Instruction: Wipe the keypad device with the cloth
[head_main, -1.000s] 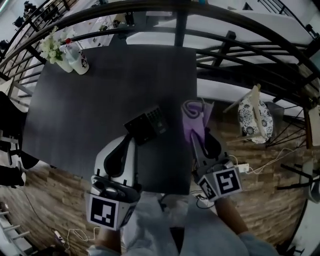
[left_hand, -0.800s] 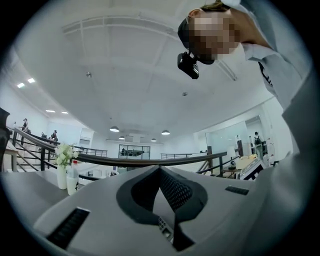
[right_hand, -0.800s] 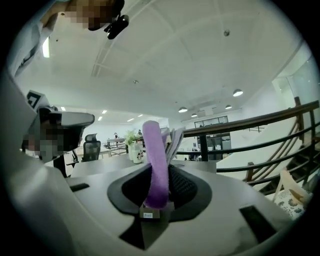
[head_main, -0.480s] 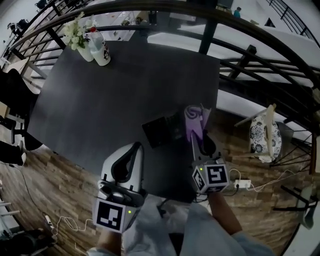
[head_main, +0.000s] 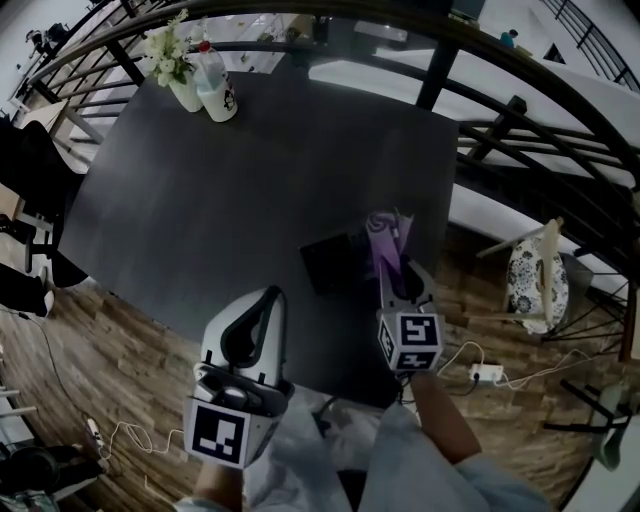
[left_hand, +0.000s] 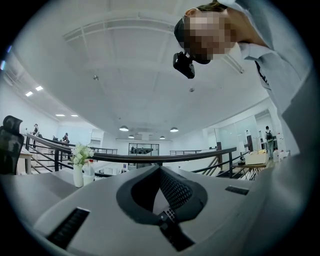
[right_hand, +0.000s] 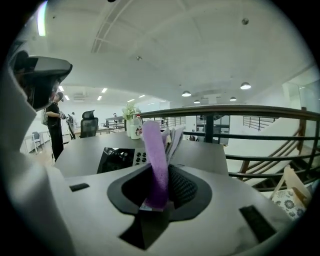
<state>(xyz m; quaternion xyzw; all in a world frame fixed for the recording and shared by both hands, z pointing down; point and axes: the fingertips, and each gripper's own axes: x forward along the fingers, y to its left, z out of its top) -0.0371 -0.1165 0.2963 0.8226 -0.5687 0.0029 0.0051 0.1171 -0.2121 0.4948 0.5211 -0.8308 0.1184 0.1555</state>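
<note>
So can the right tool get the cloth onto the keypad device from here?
Probably yes: the right tool grips the cloth, and the keypad device lies just left of it with nothing between.

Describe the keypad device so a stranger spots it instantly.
Start at the dark square table. Toward its right edge, just left of the purple cloth, lies the keypad device. It's flat and black; the far vase and bottle stand upright.
</note>
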